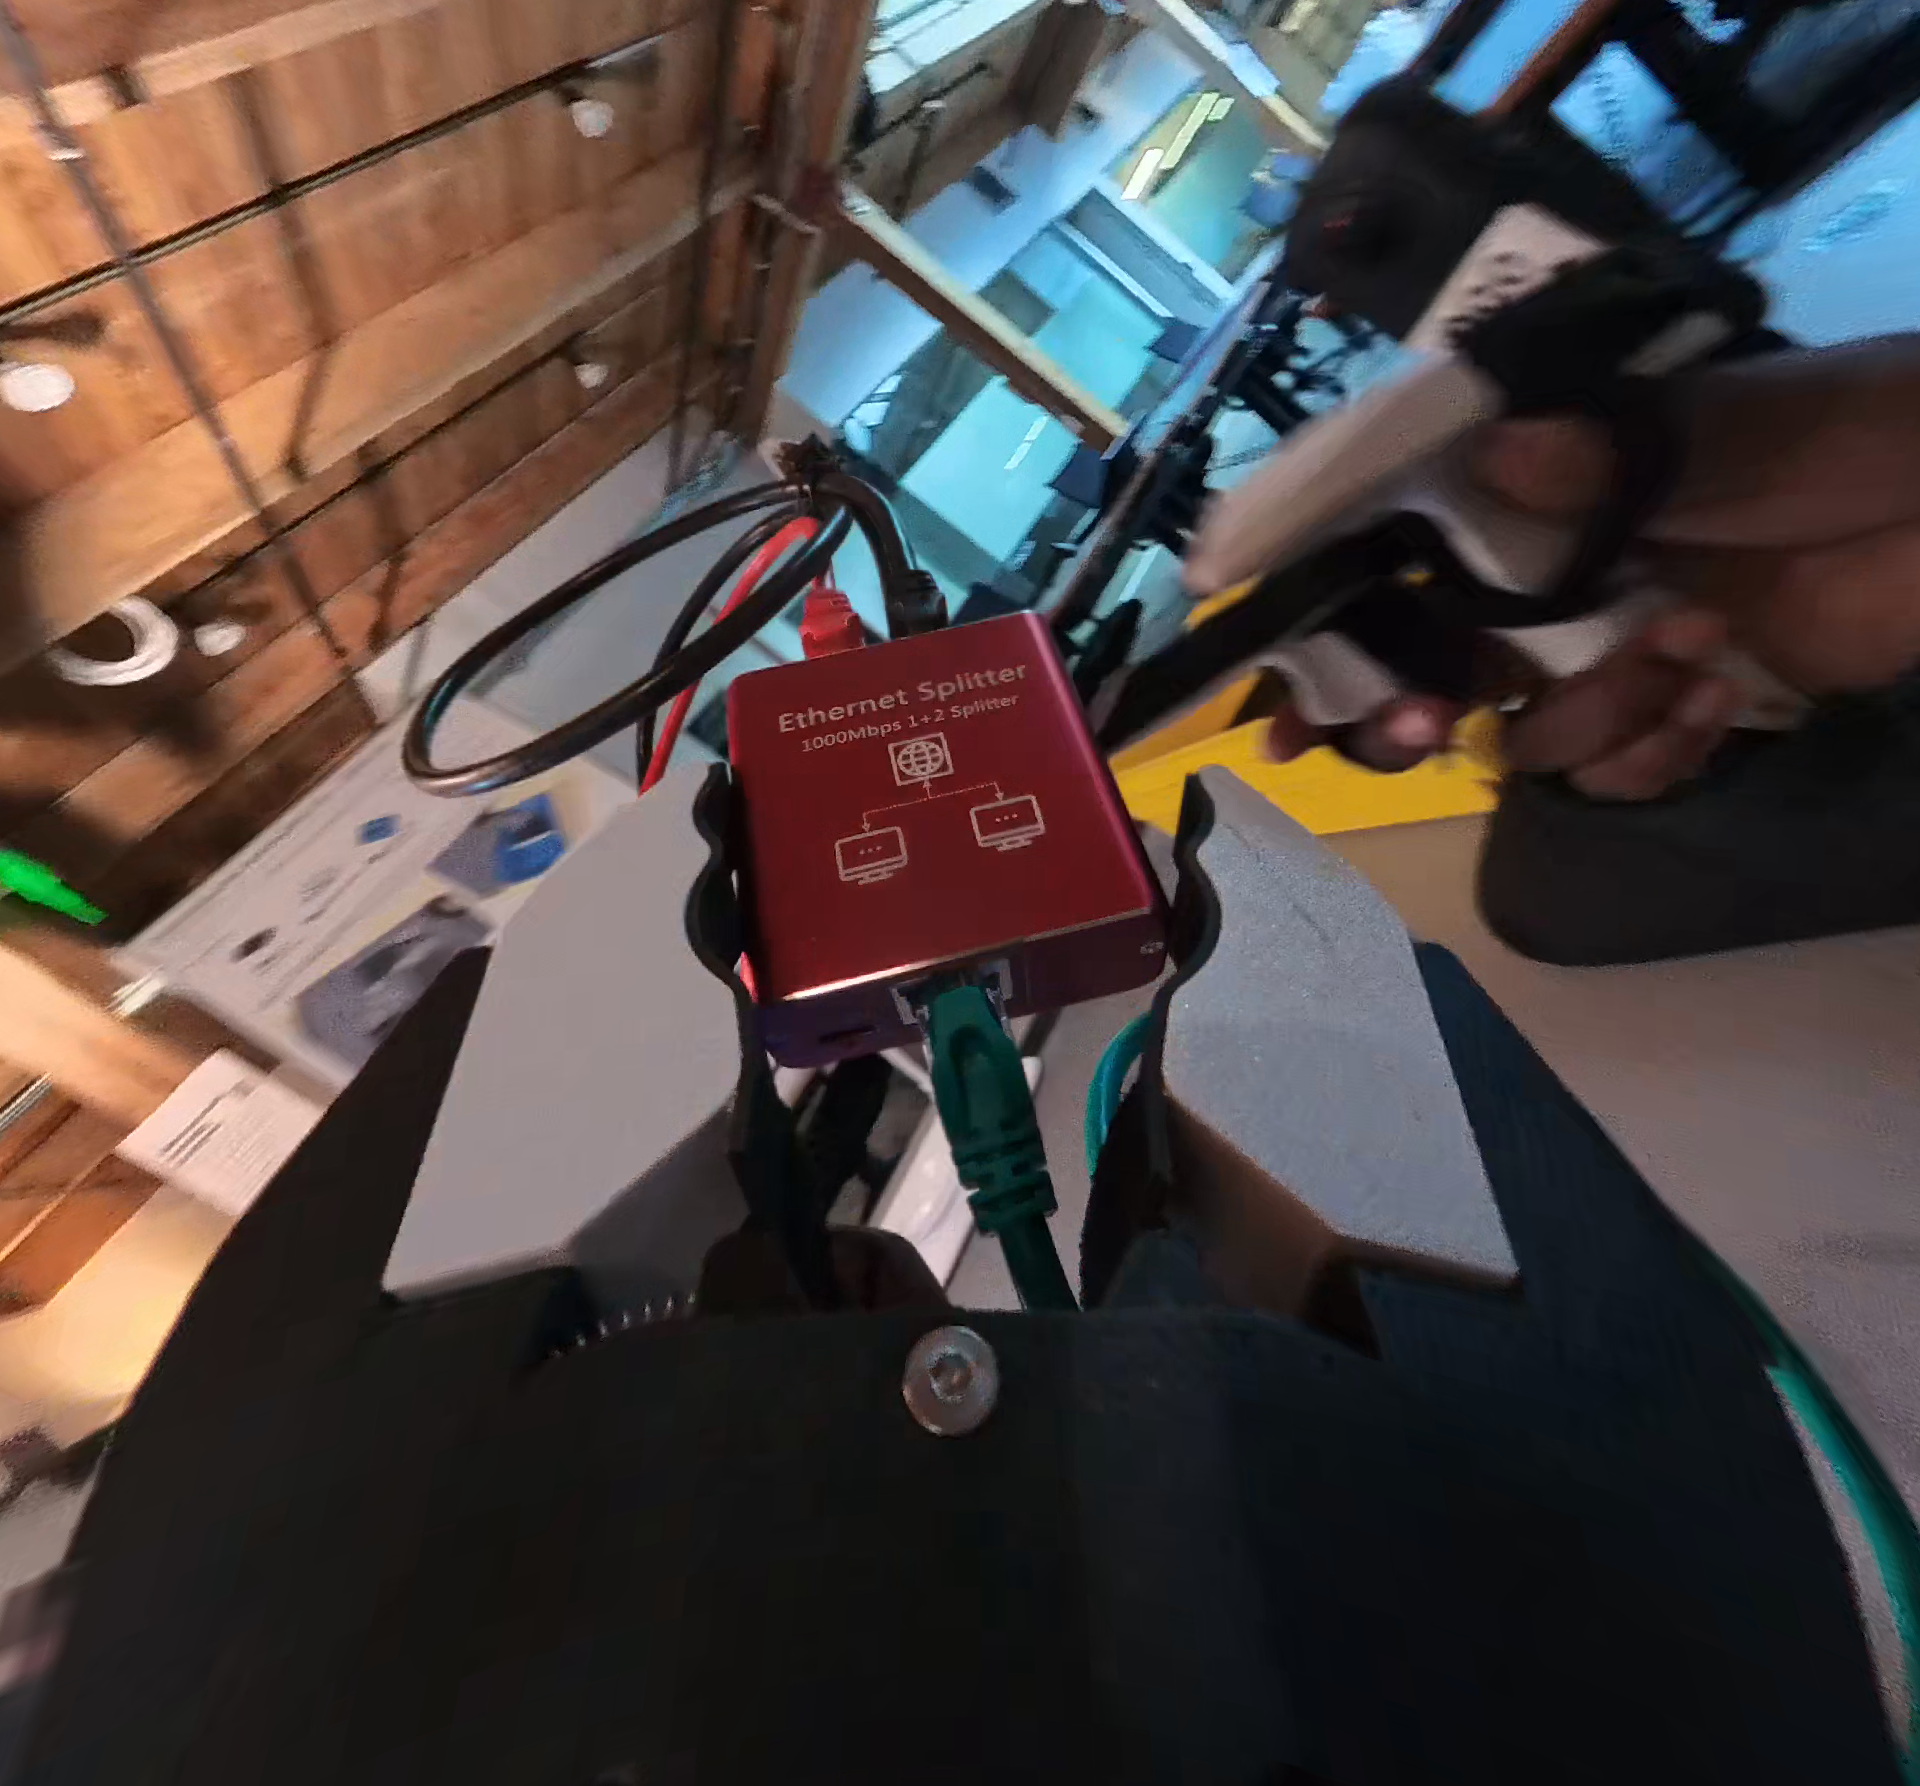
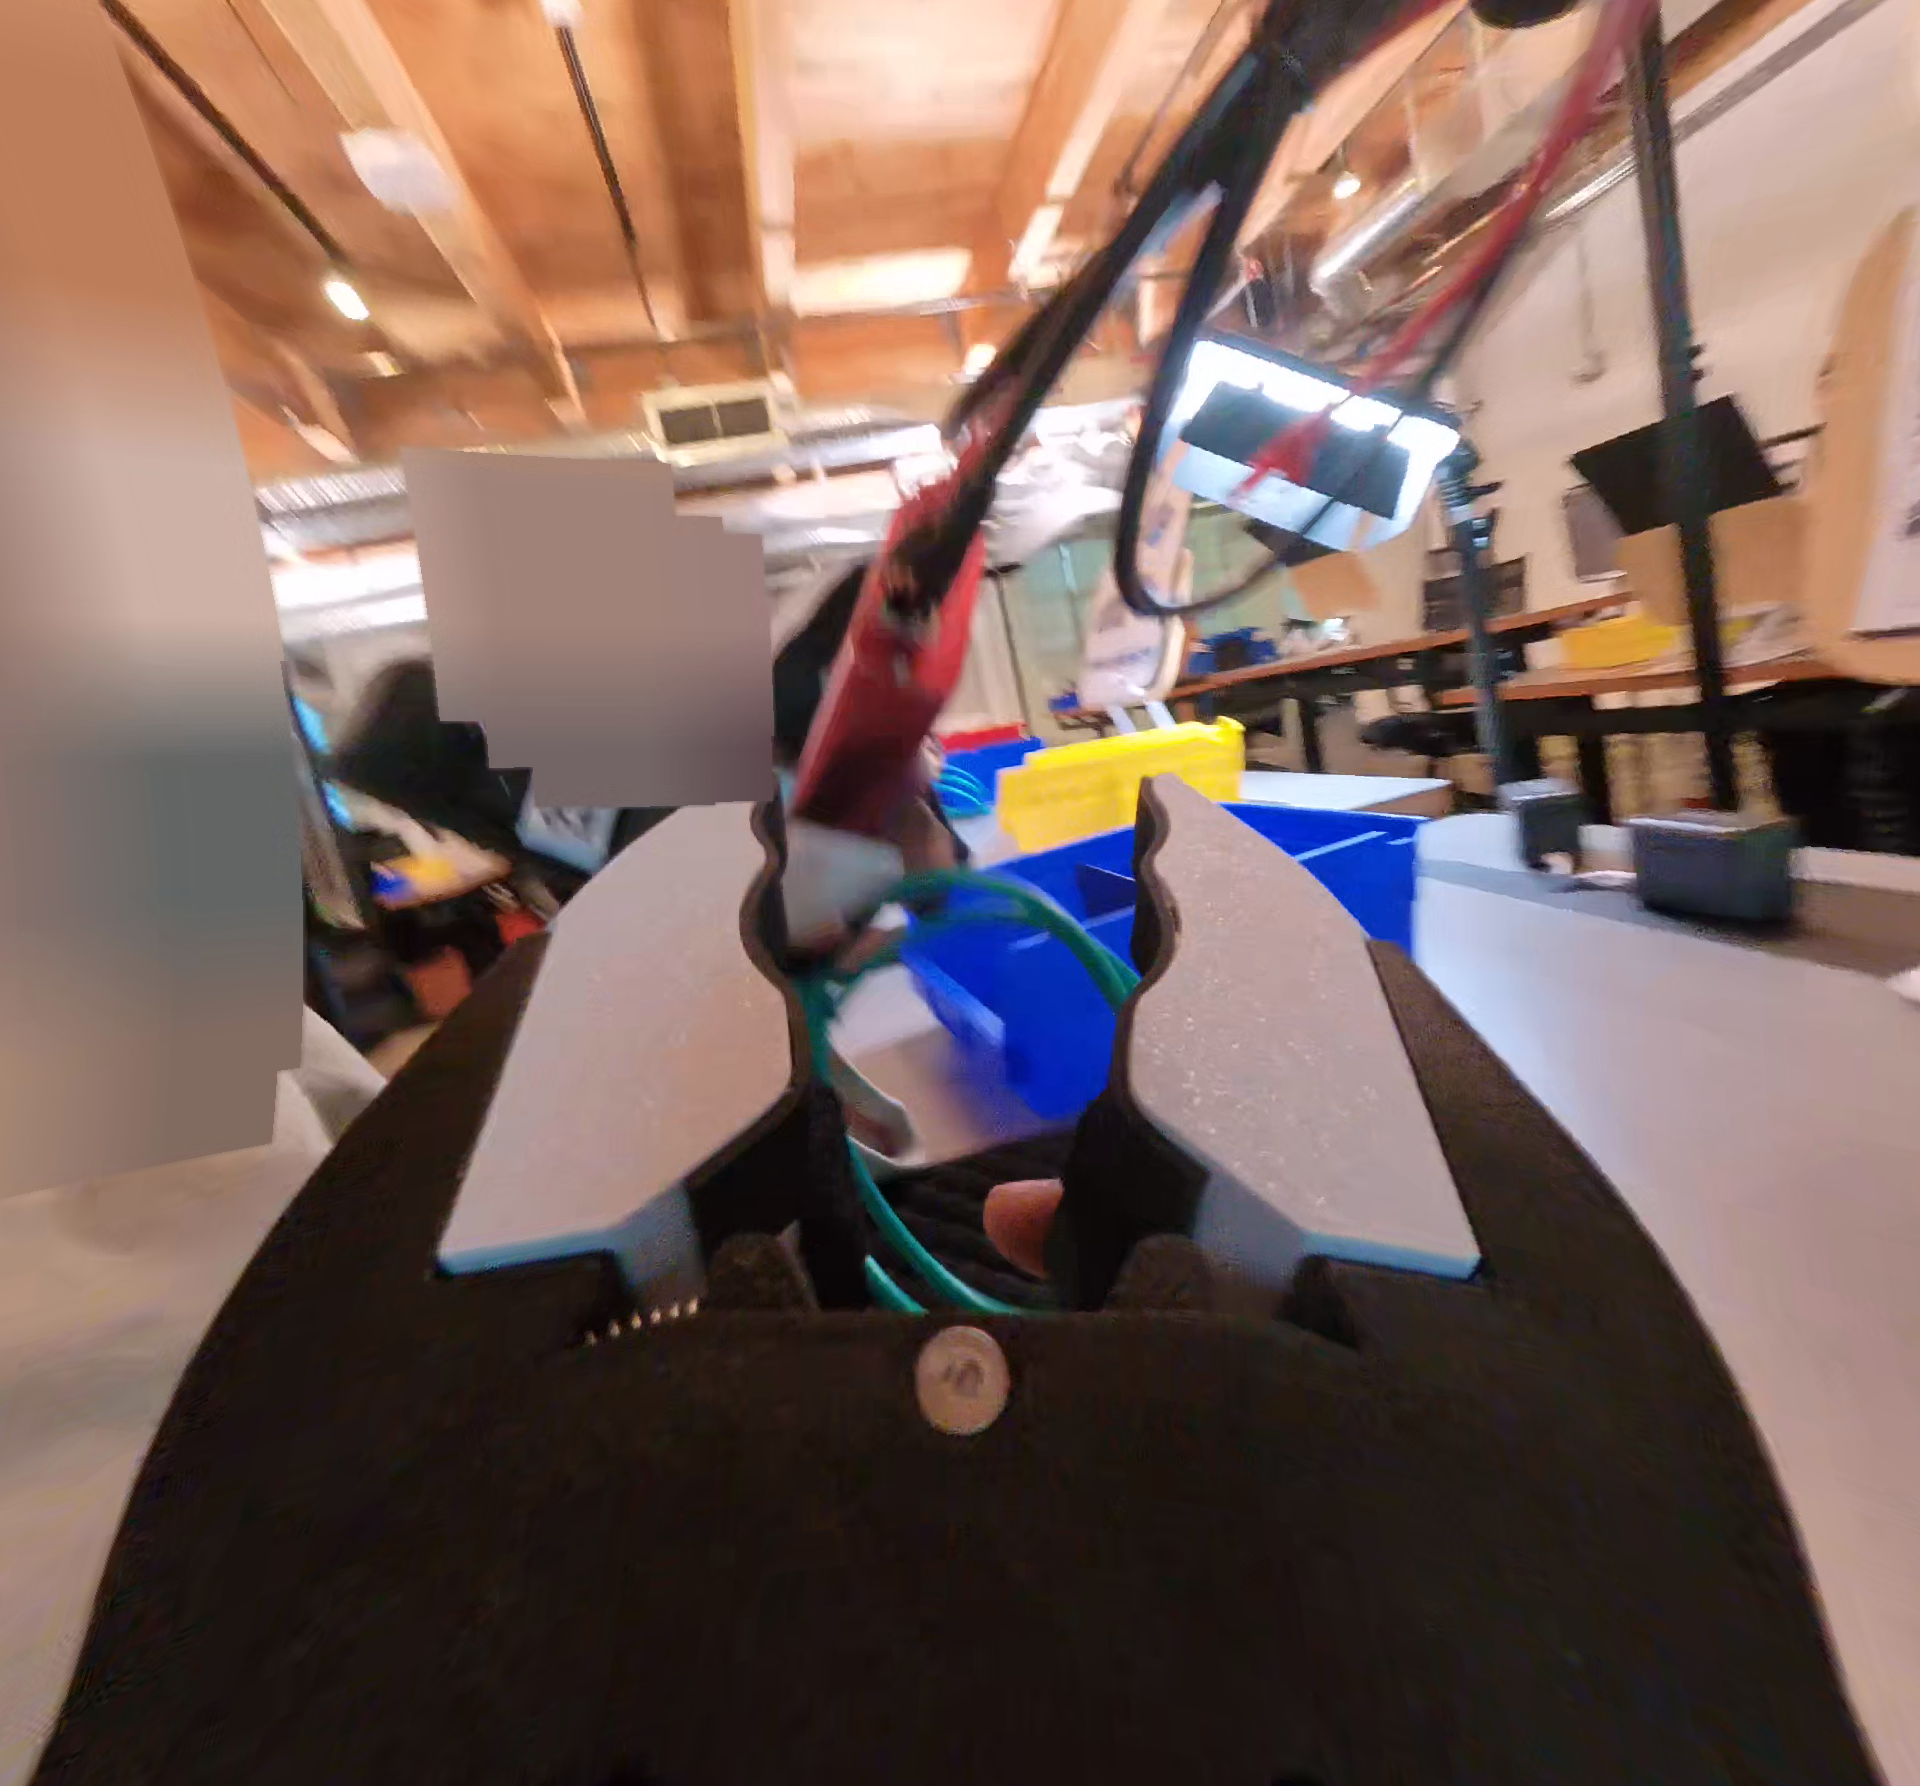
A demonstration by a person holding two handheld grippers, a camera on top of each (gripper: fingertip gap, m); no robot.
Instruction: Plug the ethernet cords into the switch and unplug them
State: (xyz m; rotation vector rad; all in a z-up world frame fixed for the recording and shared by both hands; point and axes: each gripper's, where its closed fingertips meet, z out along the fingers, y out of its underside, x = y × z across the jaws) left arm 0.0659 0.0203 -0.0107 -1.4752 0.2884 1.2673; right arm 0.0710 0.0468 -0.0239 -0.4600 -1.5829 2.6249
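My left gripper (image 1: 940,832) is shut on a red metal switch box (image 1: 935,801) and holds it up in the air. A green ethernet cord (image 1: 987,1123) is plugged into its near port. A red cord (image 1: 831,619) and a black cord (image 1: 914,593) are plugged into its far side and loop off to the left. My right gripper (image 2: 956,832) is open and empty. The switch (image 2: 883,687) hangs just beyond its left finger, blurred, with the green cord (image 2: 997,915) looping between the fingers. The right gripper (image 1: 1455,448) also shows at right in the left wrist view, held by a gloved hand.
A blue divided bin (image 2: 1195,905) and a yellow bin (image 2: 1122,770) stand on the grey table (image 2: 1662,1061) ahead. A black stand pole (image 2: 1673,334) and small grey box (image 2: 1714,863) stand at right. Wooden ceiling beams fill the upper views. Tip to tip, the grippers are about 4 centimeters apart.
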